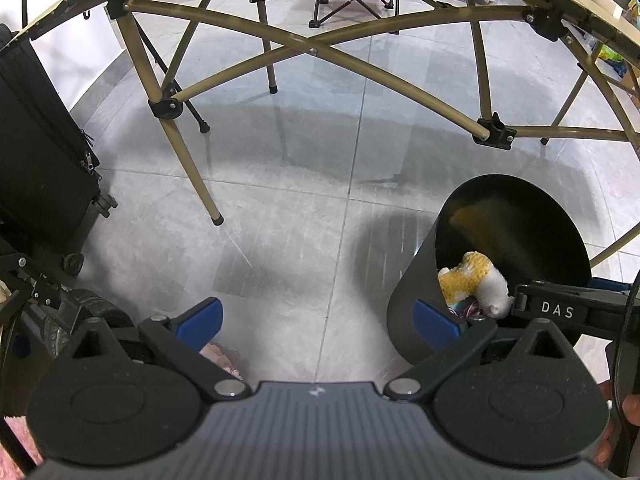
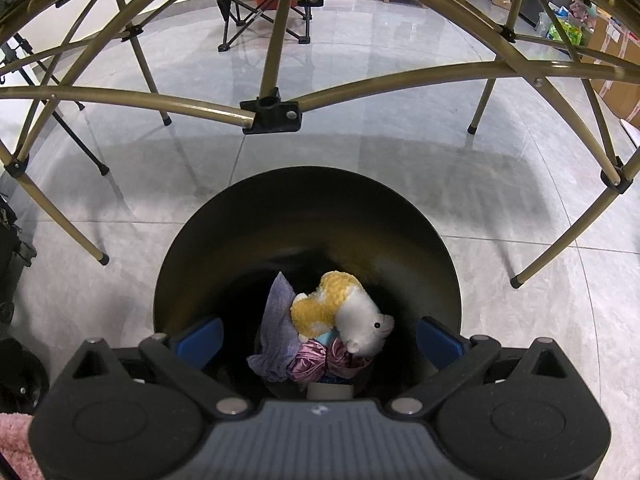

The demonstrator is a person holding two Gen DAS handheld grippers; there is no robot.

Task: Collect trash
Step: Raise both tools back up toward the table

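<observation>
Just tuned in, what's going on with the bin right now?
The right claw is poised over the mouth of the black bin, open and holding nothing. A yellow-and-white plush toy lies inside on a purple cloth and some shiny pink fabric. The left claw is also open and empty, off to the bin's left above the tiled floor, beside the folding table's legs.

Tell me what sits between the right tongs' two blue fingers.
In the right wrist view, the open right tongs frame the black bin's inside: a white-and-yellow plush toy, a grey-purple cloth and shiny pink fabric. Nothing is gripped.
</observation>
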